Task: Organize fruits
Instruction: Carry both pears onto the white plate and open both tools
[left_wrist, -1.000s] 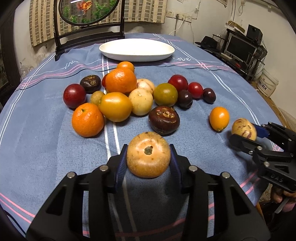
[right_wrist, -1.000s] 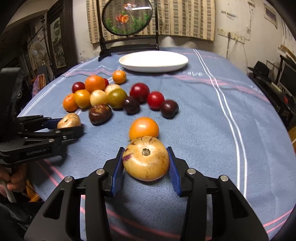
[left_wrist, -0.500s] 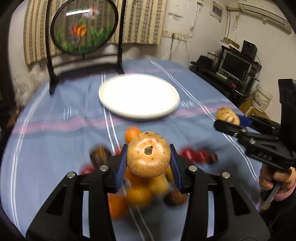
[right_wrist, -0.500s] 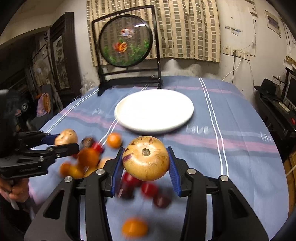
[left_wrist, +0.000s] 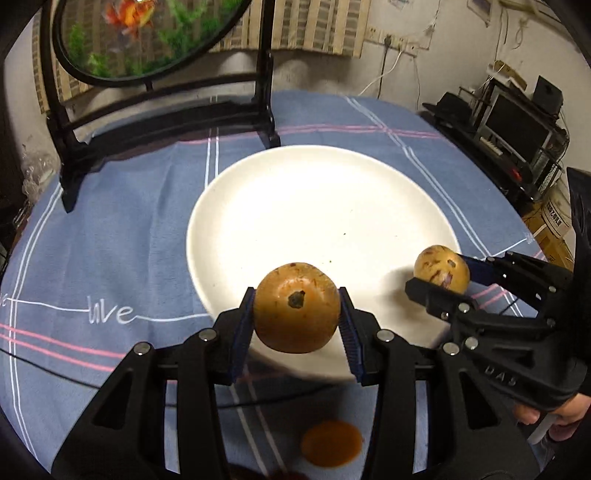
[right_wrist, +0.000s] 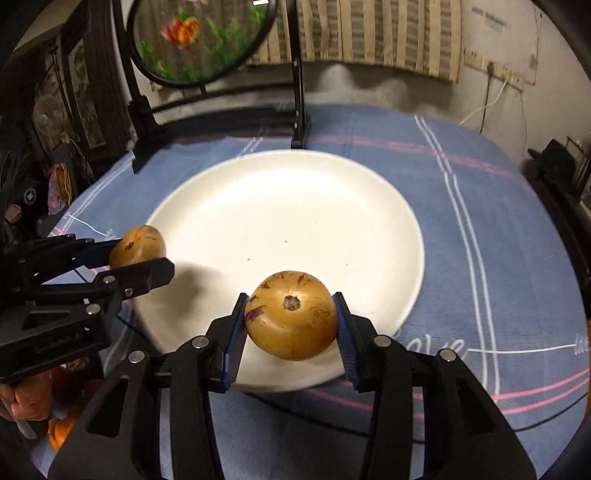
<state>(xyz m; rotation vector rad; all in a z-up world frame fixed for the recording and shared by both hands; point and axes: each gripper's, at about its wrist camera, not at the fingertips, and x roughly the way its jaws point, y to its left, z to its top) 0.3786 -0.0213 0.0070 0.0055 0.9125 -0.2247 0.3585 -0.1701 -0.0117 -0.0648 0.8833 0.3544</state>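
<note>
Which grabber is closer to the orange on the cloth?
Left. The left gripper hovers just beyond the orange; the right gripper is farther off, over the plate's rim.

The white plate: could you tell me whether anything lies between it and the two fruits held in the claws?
Nothing visible does. The white plate is bare, and both the left claw's fruit and the right claw's fruit hang over its near rim.

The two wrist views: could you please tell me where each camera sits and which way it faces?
Left wrist: sits behind the left gripper, facing the white plate; its fingers clamp a tan fruit; the right gripper enters at right.
Right wrist: sits behind the right gripper, facing the plate; its fingers clamp a purple-streaked tan fruit; the left gripper enters at left.
Shared: plate, both fruits, blue tablecloth.
</note>
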